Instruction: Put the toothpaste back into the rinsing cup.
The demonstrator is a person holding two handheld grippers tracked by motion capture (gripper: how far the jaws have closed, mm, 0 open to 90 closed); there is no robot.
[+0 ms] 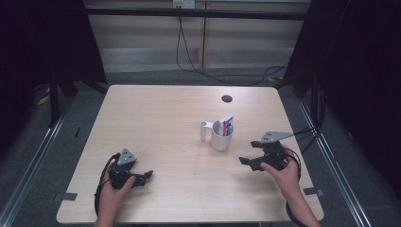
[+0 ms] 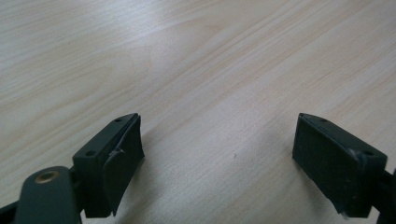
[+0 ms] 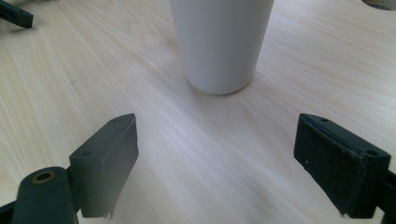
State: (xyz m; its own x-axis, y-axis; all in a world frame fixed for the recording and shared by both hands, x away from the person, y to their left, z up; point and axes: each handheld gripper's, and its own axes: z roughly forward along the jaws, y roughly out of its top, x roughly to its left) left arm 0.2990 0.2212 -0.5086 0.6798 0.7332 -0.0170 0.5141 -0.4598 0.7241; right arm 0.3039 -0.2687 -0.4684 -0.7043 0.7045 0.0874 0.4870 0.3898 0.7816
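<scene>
A white cup [image 1: 220,137] with a side handle stands right of the table's middle, and a red, white and blue tube [image 1: 228,124] leans inside it. My right gripper [image 1: 249,152] sits just right of the cup, held in a hand, its jaws wide apart and empty. Its own view has the cup's white wall [image 3: 222,42] straight ahead of the open right gripper [image 3: 217,140], a short way off. My left gripper [image 1: 143,178] rests at the front left, pointing right. The left gripper [image 2: 219,140] is open over bare wood.
The light wooden table [image 1: 161,113] has a round dark cable hole [image 1: 227,98] near its far edge. A tip of the other gripper [image 3: 16,14] shows far off on the wood. Black cables [image 1: 189,61] trail across the floor behind the table.
</scene>
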